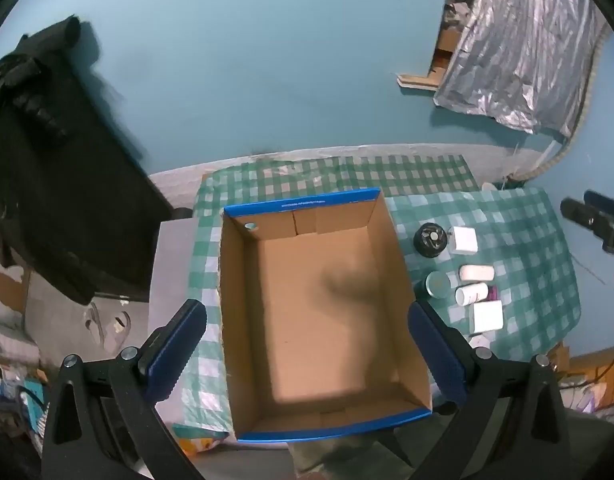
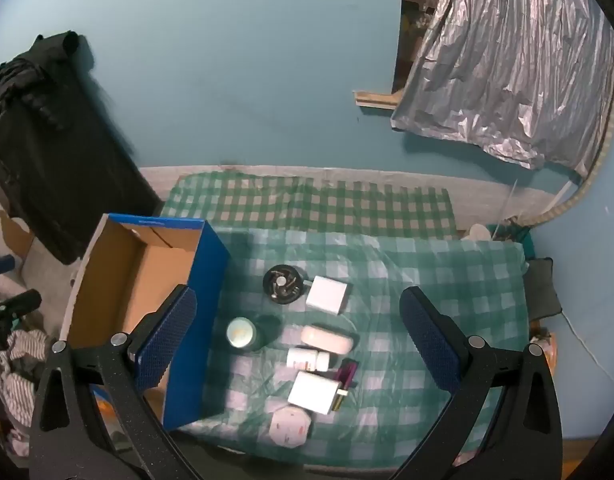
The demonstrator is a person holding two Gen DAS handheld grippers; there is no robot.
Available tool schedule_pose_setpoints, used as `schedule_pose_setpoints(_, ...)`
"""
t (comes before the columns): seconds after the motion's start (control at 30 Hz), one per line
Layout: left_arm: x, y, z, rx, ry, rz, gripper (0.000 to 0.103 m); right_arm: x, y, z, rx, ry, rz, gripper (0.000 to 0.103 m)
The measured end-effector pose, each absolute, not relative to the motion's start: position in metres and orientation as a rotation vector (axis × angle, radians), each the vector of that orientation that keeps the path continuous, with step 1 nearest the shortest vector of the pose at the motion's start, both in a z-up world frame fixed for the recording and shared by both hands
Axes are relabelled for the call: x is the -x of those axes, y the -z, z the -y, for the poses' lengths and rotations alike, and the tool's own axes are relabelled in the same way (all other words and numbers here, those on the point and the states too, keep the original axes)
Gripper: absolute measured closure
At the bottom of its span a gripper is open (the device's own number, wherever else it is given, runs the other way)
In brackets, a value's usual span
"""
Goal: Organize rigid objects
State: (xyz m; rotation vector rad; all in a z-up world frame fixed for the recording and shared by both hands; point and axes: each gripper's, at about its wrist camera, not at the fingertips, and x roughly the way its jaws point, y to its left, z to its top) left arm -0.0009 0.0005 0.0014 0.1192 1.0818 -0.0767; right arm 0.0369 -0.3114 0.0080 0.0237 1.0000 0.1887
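The left gripper [image 1: 307,350] hangs over an open cardboard box [image 1: 319,308], its two blue-padded fingers [image 1: 175,348] spread wide apart with nothing between them. The box has blue outer walls and a bare brown floor, and it holds nothing. The right gripper [image 2: 299,346] hangs over the small things to be sorted, its fingers [image 2: 429,344] equally wide apart and touching nothing.

In the right wrist view the things lie in a loose cluster at the centre of the bench [image 2: 447,280], just right of the box [image 2: 139,288]. A round black lidded container [image 2: 282,283] sits at 12 o'clock in the cluster, with a white square box [image 2: 327,294] just beside it at 1 o'clock. A teal jar with a pale lid [image 2: 243,334] stands at 9 o'clock, close to the blue box wall. A pale oblong case [image 2: 327,339] lies at the middle, a white pill bottle [image 2: 309,360] lies on its side just below it, and a second white box [image 2: 313,394] sits at 6 o'clock, with a small purple item [image 2: 347,372] at its right edge. A pale round packet [image 2: 289,426] lies nearest the camera.

The bench wears a green and white checked cloth under clear plastic. Behind it, at 12 o'clock, rises a plain teal wall [image 2: 247,80]. A dark garment [image 2: 47,140] hangs at 9 o'clock, and a crinkled silver sheet [image 2: 507,72] covers an opening at 2 o'clock.
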Motion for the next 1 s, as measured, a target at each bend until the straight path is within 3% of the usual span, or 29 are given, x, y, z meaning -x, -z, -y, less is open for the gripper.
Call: schedule_pose_setpoints(1.0, 0.004, 0.003, 0.001, -0.114, 0.072, -1.092, 0.002, -0.038, 0.002, 0.310, -0.011, -0.189, -1.049, 0.001)
